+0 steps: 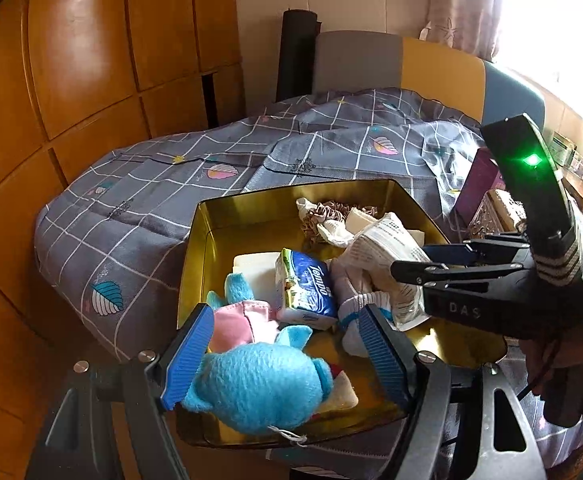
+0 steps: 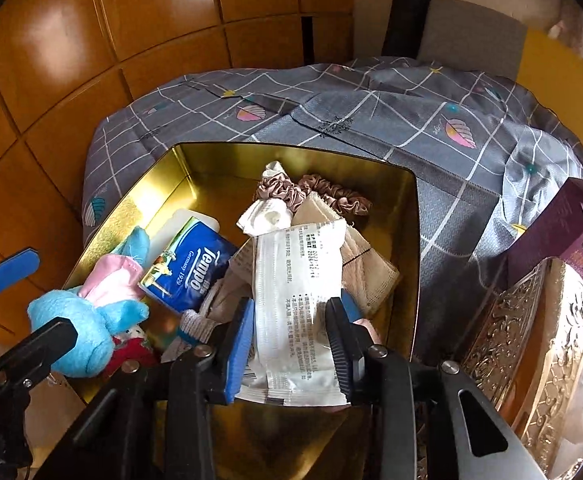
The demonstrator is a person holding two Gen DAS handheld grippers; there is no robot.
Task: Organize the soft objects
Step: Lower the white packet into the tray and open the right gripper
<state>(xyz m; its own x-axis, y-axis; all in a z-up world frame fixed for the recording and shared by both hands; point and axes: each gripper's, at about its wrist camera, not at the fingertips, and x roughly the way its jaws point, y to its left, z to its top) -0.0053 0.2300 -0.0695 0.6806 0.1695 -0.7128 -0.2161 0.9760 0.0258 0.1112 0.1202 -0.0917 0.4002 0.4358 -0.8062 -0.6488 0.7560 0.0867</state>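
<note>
The left gripper [image 1: 287, 356] stands open around the fluffy blue plush toy [image 1: 257, 386], low in the gold metal tin [image 1: 227, 216] on the bed. The right gripper's [image 2: 289, 340] fingers clamp the white printed mask packet [image 2: 295, 304] over the tin, seemingly for sorting.

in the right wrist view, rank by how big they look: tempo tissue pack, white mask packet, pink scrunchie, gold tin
1. gold tin
2. white mask packet, though it sits close to the camera, which inflates it
3. Tempo tissue pack
4. pink scrunchie
</note>
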